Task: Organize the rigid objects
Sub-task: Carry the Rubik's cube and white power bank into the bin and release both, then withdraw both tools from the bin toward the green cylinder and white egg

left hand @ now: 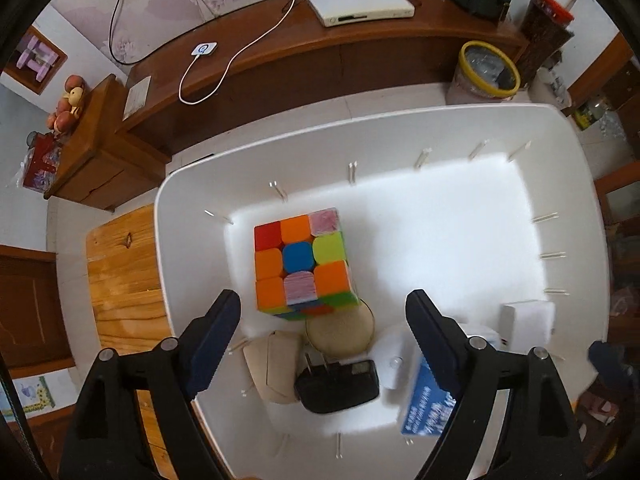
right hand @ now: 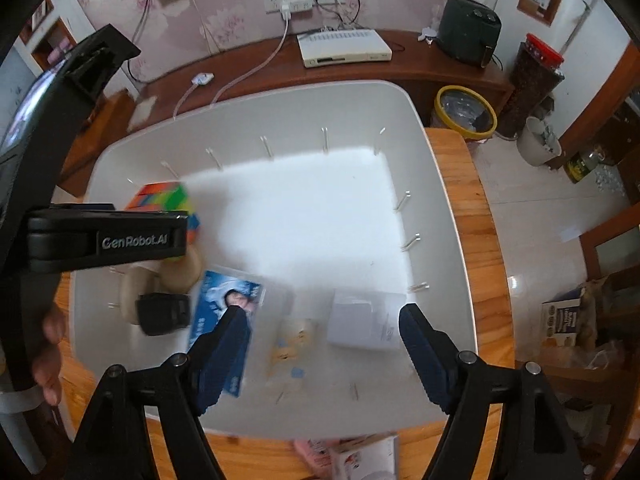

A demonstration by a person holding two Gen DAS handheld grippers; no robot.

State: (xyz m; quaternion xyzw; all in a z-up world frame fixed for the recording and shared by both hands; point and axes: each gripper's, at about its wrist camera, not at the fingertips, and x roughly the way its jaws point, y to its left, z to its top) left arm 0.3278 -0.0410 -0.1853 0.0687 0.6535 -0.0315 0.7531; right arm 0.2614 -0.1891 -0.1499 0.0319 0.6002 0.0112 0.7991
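A white plastic bin (left hand: 188, 184) sits on a wooden table. In it lie a multicoloured puzzle cube (left hand: 304, 264), a round beige disc (left hand: 340, 334), a beige case (left hand: 274, 364), a black plug adapter (left hand: 336, 386), a blue box (left hand: 424, 404) and a white box (left hand: 528, 322). My left gripper (left hand: 323, 300) hangs open over the cube's near edge and touches nothing. My right gripper (right hand: 322, 312) is open over the bin's near side. Below it lie a blurred pale packet (right hand: 292, 344) and the white box (right hand: 364, 320), with the blue box (right hand: 228, 308) by its left finger.
The wooden table (left hand: 120, 272) shows left of the bin. A sideboard (left hand: 280, 40) with a white set-top box (left hand: 360, 4) and a cable stands behind. A yellow-rimmed bucket (left hand: 488, 68) is on the floor. Papers (right hand: 360, 456) lie at the table's near edge.
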